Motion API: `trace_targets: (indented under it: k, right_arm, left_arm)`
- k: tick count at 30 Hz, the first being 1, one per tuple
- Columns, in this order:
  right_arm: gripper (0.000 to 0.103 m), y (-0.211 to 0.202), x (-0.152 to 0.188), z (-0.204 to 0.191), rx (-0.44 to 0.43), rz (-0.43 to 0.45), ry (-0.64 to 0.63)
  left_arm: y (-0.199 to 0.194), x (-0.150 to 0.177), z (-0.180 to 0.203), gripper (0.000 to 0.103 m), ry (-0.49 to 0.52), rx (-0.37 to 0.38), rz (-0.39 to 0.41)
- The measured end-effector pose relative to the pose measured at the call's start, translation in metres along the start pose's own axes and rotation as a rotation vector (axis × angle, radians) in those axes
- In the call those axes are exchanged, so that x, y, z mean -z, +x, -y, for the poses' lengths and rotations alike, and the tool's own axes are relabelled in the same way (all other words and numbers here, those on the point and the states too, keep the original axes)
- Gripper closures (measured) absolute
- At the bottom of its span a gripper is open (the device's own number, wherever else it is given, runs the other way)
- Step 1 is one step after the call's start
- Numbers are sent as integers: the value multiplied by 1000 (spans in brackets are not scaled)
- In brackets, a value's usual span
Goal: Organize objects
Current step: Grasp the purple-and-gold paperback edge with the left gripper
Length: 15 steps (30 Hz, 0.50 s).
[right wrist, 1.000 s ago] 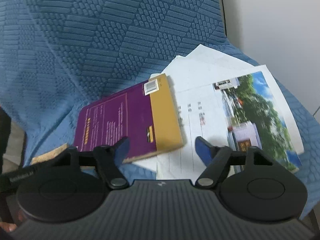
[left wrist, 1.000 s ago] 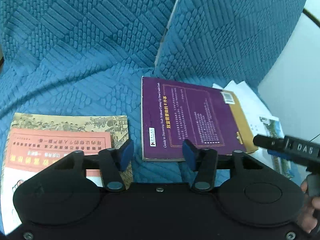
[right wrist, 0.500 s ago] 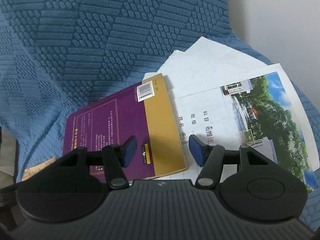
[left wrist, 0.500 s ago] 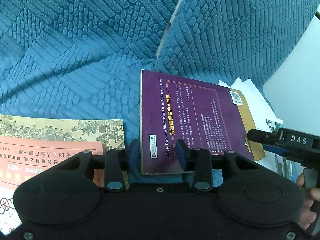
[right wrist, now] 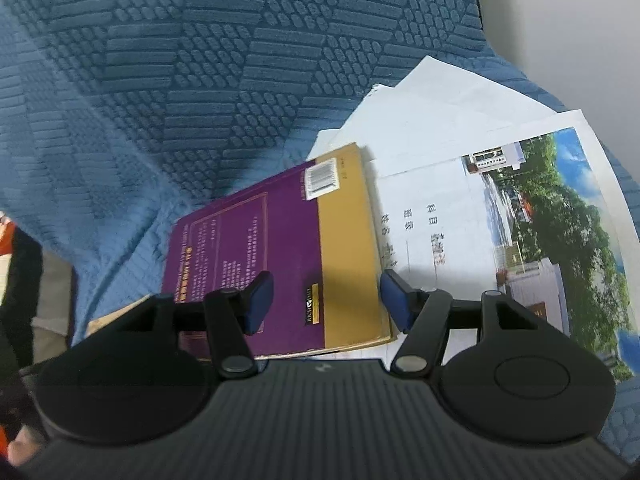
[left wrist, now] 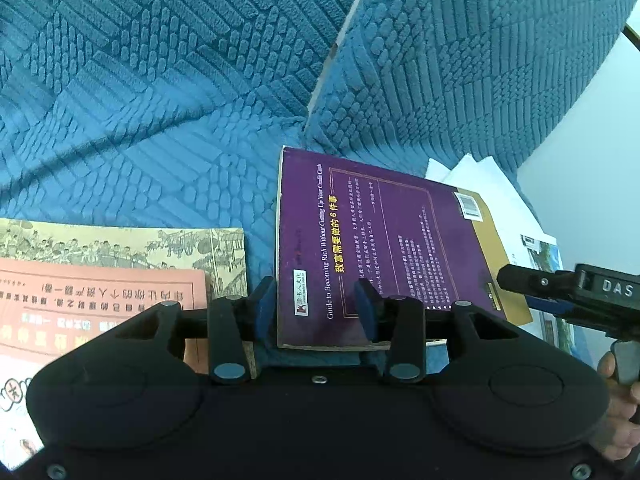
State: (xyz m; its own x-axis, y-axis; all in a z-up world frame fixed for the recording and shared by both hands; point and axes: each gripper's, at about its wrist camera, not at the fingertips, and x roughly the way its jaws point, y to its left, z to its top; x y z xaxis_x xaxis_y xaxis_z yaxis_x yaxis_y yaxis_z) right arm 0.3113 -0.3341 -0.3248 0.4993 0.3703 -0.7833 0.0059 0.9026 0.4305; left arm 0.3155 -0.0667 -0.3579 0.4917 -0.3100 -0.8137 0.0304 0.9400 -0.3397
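A purple book (left wrist: 384, 248) with a yellow band (right wrist: 348, 248) lies flat on the blue sofa seat, partly over white papers (right wrist: 440, 120) and a photo-cover booklet (right wrist: 552, 232). My left gripper (left wrist: 316, 308) is open. Its fingers straddle the book's near left corner, with the left pad (left wrist: 266, 306) beside the book's edge and the other above the cover. My right gripper (right wrist: 326, 304) is open too, low over the book's yellow end. One pad (right wrist: 394, 304) hangs over the papers just past the book's edge.
A beige booklet with an old painting (left wrist: 132, 244) lies left of the book, with a pink booklet (left wrist: 100, 300) on top of it. The sofa back (left wrist: 200, 40) rises behind. A white wall (right wrist: 560, 8) stands at the right. A hand (left wrist: 616, 412) shows at the lower right.
Both grippers have come closer to the purple book and their jaws have narrowed. The book's corner now lies between the left fingers, and its yellow end between the right ones.
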Motion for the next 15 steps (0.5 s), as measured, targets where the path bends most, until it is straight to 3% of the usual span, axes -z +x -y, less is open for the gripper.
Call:
trace_targets:
  k: [5,15]
  right_arm:
    - [41,-19,15,9,-23,-8,9]
    - [40,-65,52,29,-53,-13,64]
  left_arm:
    - [-10,9,8,63,37,-13,-8]
    - [-36,41,16,63,46,35,-34]
